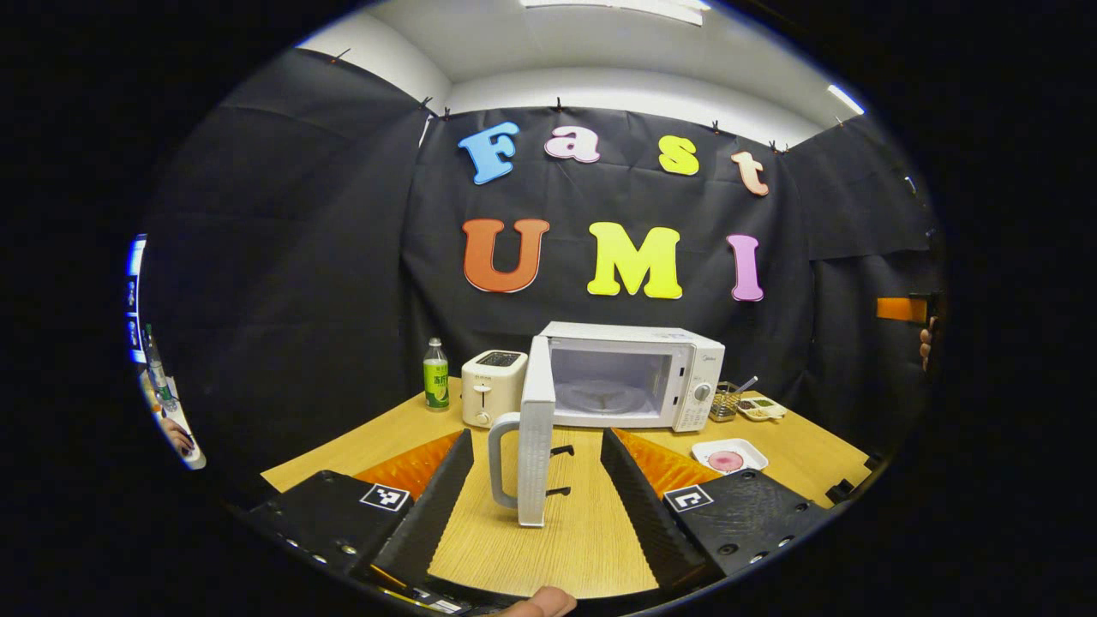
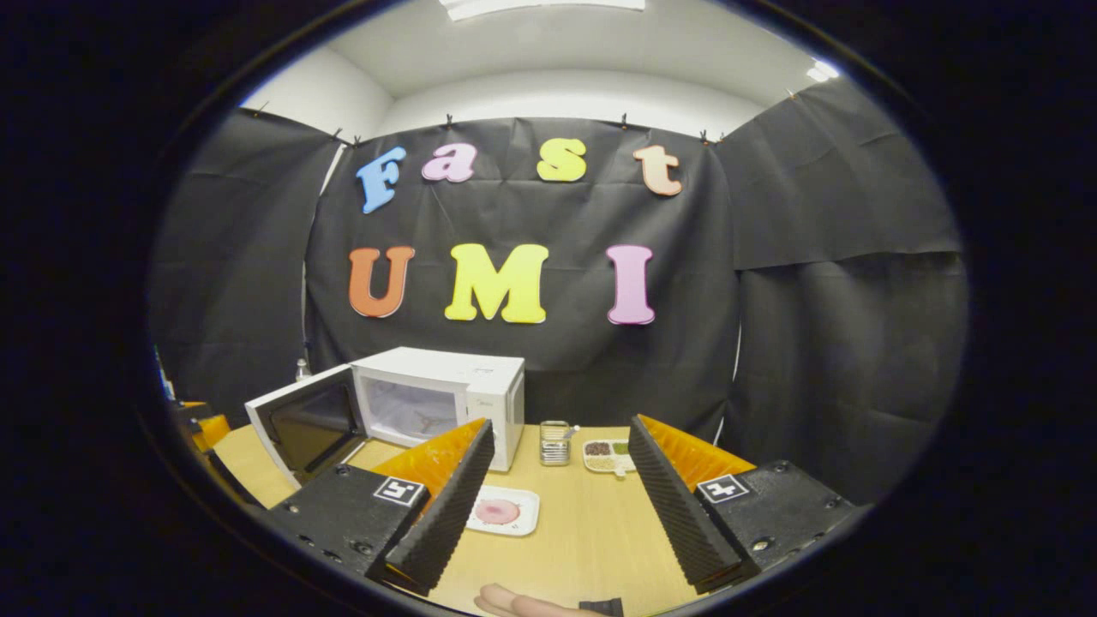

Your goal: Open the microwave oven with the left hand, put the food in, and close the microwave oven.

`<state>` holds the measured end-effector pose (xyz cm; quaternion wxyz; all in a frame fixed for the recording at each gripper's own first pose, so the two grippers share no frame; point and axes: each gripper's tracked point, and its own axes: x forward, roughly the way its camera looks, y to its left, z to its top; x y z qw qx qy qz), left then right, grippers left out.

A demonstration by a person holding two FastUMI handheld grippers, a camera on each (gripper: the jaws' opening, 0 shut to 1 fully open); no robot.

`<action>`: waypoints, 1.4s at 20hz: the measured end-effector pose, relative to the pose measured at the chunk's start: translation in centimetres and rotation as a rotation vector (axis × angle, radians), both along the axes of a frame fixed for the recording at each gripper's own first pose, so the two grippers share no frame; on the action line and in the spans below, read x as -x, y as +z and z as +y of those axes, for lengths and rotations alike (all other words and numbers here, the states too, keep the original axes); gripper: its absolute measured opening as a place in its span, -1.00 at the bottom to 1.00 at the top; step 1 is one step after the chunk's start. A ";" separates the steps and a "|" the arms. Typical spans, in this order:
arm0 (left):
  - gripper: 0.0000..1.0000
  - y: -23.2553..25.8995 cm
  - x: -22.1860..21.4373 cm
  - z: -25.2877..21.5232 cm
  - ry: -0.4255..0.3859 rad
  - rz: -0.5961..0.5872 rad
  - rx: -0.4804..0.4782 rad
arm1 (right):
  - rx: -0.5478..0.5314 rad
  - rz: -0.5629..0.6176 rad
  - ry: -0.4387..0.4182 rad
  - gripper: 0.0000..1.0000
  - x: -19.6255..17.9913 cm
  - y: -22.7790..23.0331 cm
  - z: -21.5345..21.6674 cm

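No writing can be read here: the label on the green bottle [image 1: 436, 381] and the small brand mark on the microwave oven [image 1: 636, 337] are too small.

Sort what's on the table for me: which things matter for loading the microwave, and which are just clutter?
For the job:
- microwave, its door swung open
- plate of pink food, on the table in front of the microwave
- left gripper, open
- right gripper, open

Lying about:
- toaster
- green bottle
- wire holder
- divided snack tray
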<state>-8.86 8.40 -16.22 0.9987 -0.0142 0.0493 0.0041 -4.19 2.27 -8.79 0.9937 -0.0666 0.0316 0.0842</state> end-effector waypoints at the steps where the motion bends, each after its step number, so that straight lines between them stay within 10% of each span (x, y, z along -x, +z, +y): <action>1: 0.84 0.7 0.2 -0.6 -0.007 -0.004 0.003 | 0.006 0.004 -0.009 0.82 -0.5 -0.1 -0.1; 10: 0.84 7.3 -0.7 -5.8 -0.059 -0.081 -0.039 | 0.024 0.170 -0.018 0.82 -7.6 -4.3 -0.8; 18: 0.84 11.5 -2.6 -10.0 -0.090 -0.165 -0.040 | 0.026 0.550 0.068 1.00 -15.6 -14.3 -0.2; 28: 0.84 9.5 -7.0 -11.5 -0.061 -0.096 -0.020 | -0.072 1.024 0.198 0.59 -18.3 -26.9 2.6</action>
